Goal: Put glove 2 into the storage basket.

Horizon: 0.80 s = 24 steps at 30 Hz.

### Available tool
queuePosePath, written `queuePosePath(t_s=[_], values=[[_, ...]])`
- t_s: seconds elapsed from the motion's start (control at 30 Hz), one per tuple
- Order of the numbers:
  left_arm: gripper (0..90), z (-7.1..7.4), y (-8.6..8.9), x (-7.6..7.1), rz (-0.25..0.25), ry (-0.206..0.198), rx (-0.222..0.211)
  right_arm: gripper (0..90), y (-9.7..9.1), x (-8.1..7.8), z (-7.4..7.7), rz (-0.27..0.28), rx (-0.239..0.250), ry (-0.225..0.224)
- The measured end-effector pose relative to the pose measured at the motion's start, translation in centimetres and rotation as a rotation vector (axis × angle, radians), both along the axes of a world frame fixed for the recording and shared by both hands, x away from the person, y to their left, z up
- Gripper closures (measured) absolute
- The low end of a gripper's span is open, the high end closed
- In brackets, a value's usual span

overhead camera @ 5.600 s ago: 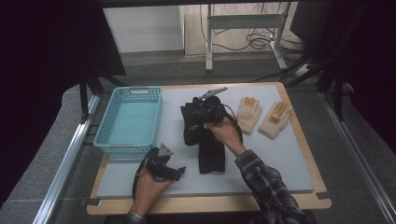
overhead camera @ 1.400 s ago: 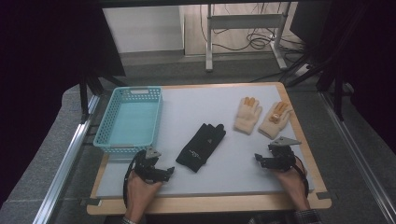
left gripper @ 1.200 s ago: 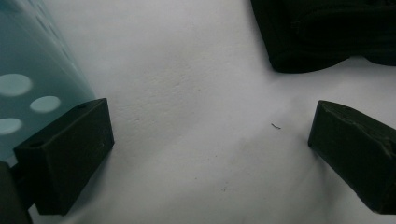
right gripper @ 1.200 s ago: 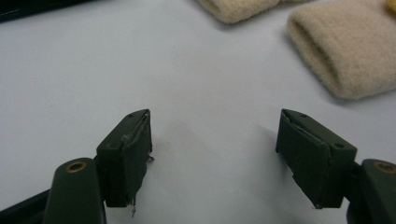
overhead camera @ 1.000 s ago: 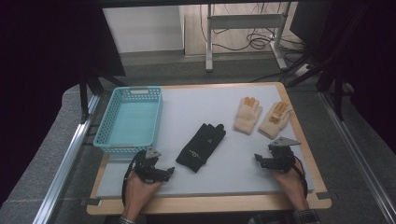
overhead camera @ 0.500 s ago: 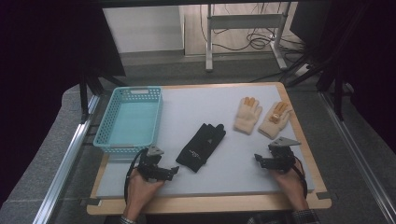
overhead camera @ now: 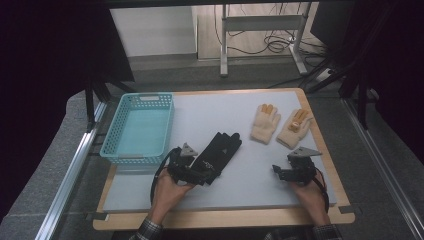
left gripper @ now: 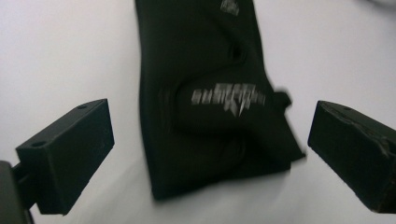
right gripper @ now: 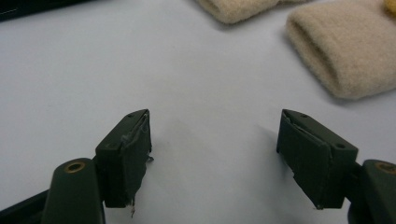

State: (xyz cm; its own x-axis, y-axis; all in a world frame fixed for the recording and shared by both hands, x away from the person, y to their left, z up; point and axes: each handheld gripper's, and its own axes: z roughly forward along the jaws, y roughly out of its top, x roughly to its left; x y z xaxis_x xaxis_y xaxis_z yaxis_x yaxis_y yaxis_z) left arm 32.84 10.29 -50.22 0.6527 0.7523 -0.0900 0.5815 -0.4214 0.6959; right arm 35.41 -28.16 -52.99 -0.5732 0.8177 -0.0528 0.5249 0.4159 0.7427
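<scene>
Lower centre of the high view — the left gripper (overhead camera: 196,172) has moved up-right to the flat black fabric glove (overhead camera: 218,154), fingers spread open around its cuff; the right gripper (overhead camera: 286,173) stays put at lower right, fingers open, empty.

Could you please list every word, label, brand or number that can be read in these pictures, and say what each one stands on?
Black glove: a line of pale print across its back in the left gripper view, too blurred to read; a smaller pale mark near its top edge is also unreadable.
Black glove, high view: the same print shows as tiny pale specks, too small to read.
Beige gloves, blue basket, both grippers: no text visible.
</scene>
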Motion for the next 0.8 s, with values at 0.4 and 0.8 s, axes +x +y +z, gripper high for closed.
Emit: queuePosePath(t_s=[0.4,0.8], values=[[0.0,-0.7,-3.8,5.1,-0.015,0.089,0.052,25.8,0.0,0.0,0.0,0.001,0.000,0.000],[0.0,-2.7,-5.4,5.7,-0.051,0.113,0.174,25.7,0.0,0.0,0.0,0.001,0.001,0.001]])
